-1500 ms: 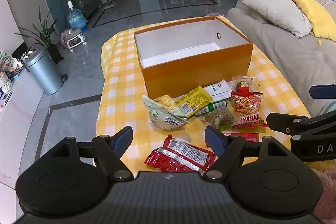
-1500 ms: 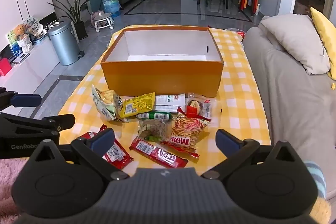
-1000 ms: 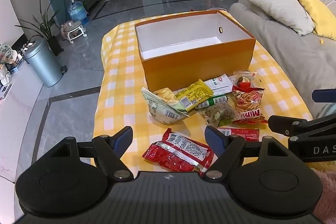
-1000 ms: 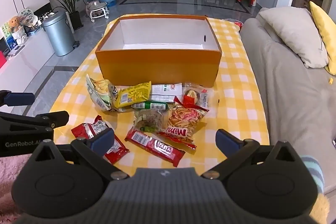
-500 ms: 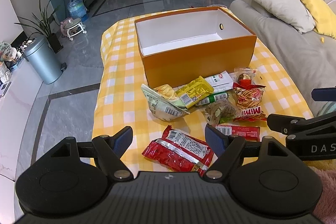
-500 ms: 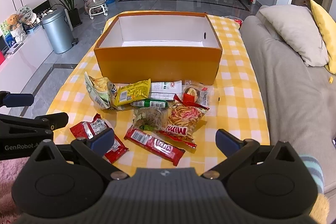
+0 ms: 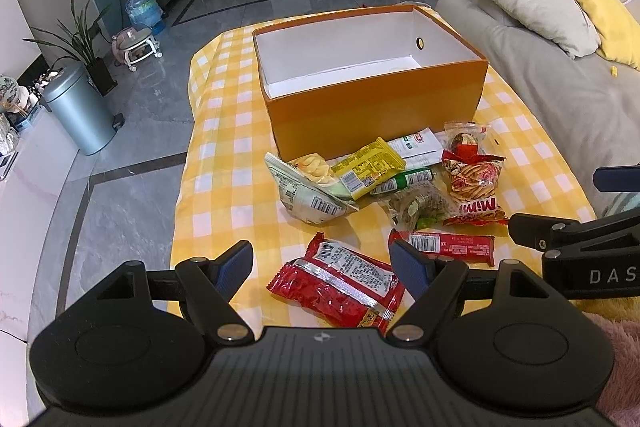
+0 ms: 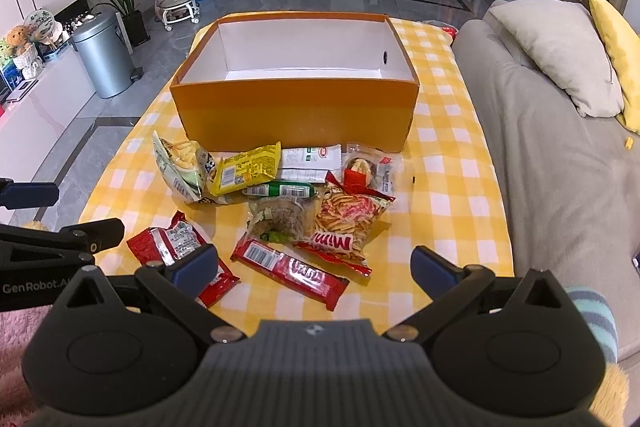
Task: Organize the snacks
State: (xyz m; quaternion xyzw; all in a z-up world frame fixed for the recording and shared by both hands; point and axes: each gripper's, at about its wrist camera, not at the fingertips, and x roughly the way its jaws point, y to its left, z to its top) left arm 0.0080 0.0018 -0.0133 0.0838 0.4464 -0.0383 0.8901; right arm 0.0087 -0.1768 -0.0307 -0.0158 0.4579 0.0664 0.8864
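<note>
Tabletop (image 8: pixel 448 195) in yellow check cloth. Orange box (image 8: pixel 296 115) at its far side, white interior bare. Snack pile just in front of the box. Left hand-held gripper (image 7: pixel 322 263) released, hovering over the red crinkled packet (image 7: pixel 340 283) at the near edge. Right hand-held gripper (image 8: pixel 314 267) released, empty, above the red wafer bar (image 8: pixel 290 269); Mimi stick-snack bag (image 8: pixel 348 219) just beyond.

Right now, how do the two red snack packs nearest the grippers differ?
The red bag is wide, crinkled and puffy; the red bar is long, slim and flat. The bag lies below the left gripper, the bar nearer the right gripper. Both lie on the tablecloth, outside the box.
</note>
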